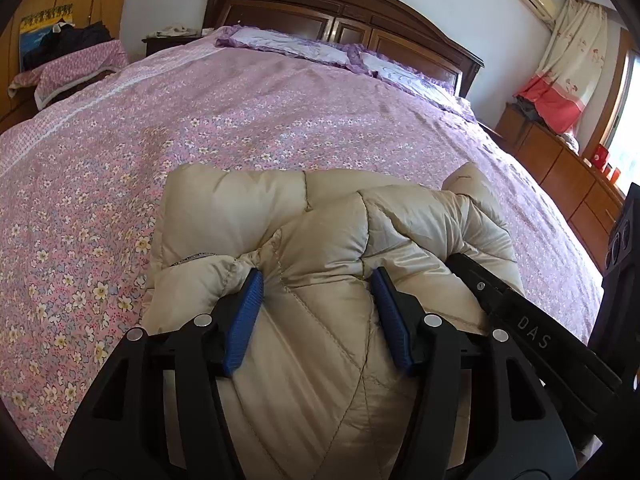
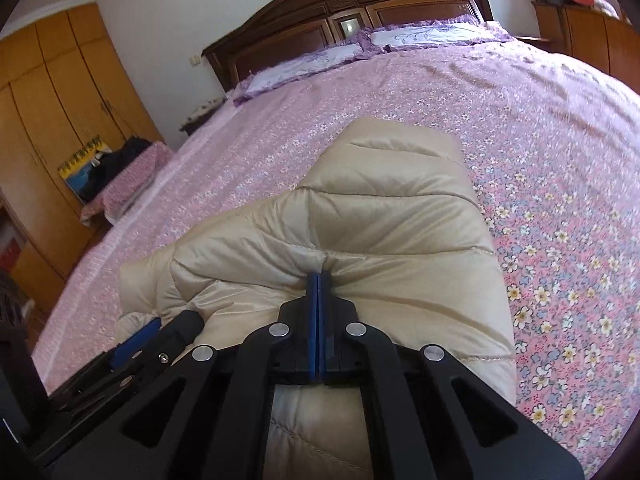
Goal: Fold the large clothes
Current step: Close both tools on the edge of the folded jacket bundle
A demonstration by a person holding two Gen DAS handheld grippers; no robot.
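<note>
Bed [image 1: 280,120]: jacket [image 1: 320,240] btwn hand-held gripper [image 1: 318,280] jaws

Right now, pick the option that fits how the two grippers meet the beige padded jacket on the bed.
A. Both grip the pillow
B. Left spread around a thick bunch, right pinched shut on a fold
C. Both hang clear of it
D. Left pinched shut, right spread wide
B: the left gripper has its blue pads set apart with the padded jacket bulging between them, while the right gripper has its pads together on a puckered fold.
</note>
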